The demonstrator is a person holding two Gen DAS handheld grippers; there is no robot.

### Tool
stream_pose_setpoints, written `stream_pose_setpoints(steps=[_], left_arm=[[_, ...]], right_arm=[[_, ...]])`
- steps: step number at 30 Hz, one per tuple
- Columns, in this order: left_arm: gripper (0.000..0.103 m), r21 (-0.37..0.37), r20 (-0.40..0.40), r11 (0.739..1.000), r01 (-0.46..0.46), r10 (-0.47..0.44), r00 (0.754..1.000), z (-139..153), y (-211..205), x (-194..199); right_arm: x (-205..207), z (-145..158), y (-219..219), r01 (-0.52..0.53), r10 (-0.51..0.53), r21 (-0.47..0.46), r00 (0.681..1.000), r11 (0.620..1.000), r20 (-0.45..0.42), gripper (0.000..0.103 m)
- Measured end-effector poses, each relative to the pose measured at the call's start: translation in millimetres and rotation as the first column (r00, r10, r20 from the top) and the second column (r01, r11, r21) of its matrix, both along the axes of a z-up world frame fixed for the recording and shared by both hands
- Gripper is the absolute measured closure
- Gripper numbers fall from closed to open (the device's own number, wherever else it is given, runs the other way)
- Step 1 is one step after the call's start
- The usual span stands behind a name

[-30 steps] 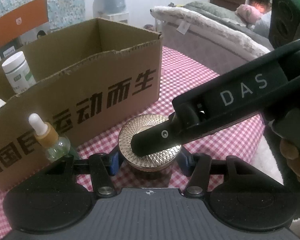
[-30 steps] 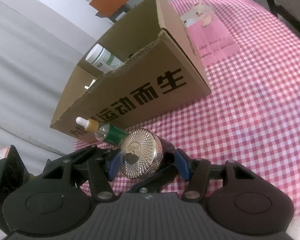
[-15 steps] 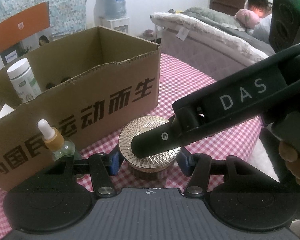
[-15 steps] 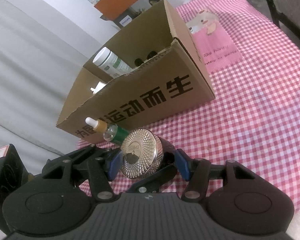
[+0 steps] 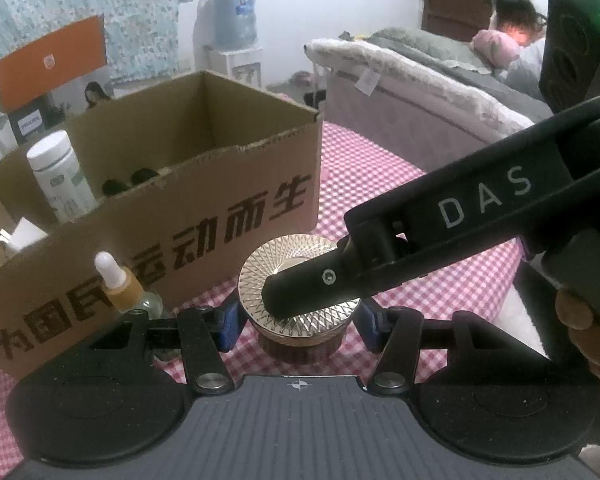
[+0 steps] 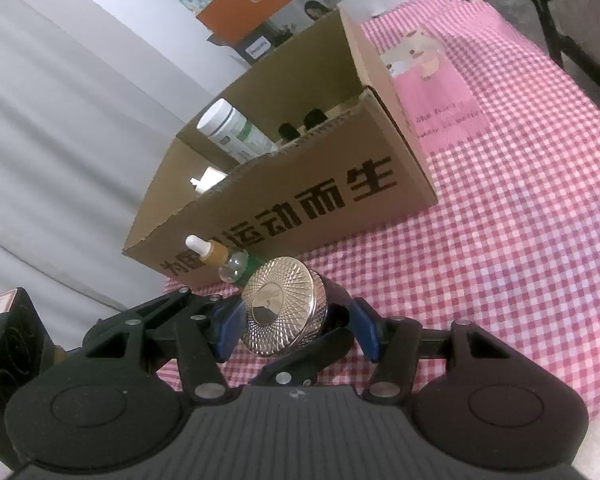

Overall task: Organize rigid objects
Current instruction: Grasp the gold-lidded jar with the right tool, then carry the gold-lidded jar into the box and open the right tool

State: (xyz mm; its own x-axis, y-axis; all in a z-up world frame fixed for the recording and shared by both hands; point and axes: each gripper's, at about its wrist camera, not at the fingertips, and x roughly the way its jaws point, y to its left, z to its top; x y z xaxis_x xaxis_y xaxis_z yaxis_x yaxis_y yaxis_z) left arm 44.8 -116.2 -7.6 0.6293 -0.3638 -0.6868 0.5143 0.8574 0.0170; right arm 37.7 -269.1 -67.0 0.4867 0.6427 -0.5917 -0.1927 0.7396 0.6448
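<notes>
A round jar with a faceted gold lid (image 5: 296, 280) is held by both grippers above the pink checked cloth. My left gripper (image 5: 298, 322) is shut on the jar's dark body. My right gripper (image 6: 288, 330) is shut on the same jar's lid (image 6: 280, 308), and its black finger (image 5: 312, 284) crosses the lid in the left wrist view. A dropper bottle (image 5: 128, 292) with a white bulb stands just left of the jar and shows too in the right wrist view (image 6: 224, 260), in front of the cardboard box (image 5: 204, 216).
The open cardboard box (image 6: 300, 200) holds a white bottle (image 6: 236, 128), two dark caps and a white item. A pink card (image 6: 436, 92) lies on the cloth right of the box. A bed with a person is at the far right (image 5: 420, 92).
Both grippers have risen with the jar held between them; the box and dropper bottle sit lower in view, and more of the box's inside shows.
</notes>
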Motion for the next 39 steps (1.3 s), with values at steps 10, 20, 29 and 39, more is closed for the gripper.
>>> stream_pose_setpoints(steps=[10, 20, 29, 39], left_arm=[[0.047, -0.047, 0.082, 0.998, -0.035, 0.039, 0.996, 42, 9, 13], [0.047, -0.075, 0.101, 0.993, -0.091, 0.099, 0.99, 73, 14, 66], [0.047, -0.092, -0.158, 0.982, -0.166, 0.151, 0.976, 46, 27, 156], [0.047, -0.082, -0.287, 0.969, -0.232, 0.2, 0.937, 27, 30, 197]], right_arm=[[4, 42, 10, -0.016, 0.02, -0.035, 0.993, 0.999, 0.116, 0.042], [46, 95, 29, -0.07, 0.093, -0.109, 0.97, 0.992, 0.223, 0.042], [135, 95, 55, -0.186, 0.203, -0.178, 0.975, 0.966, 0.084, 0.042], [195, 75, 84, -0.296, 0.293, -0.274, 0.955, 0.915, -0.051, 0.045]])
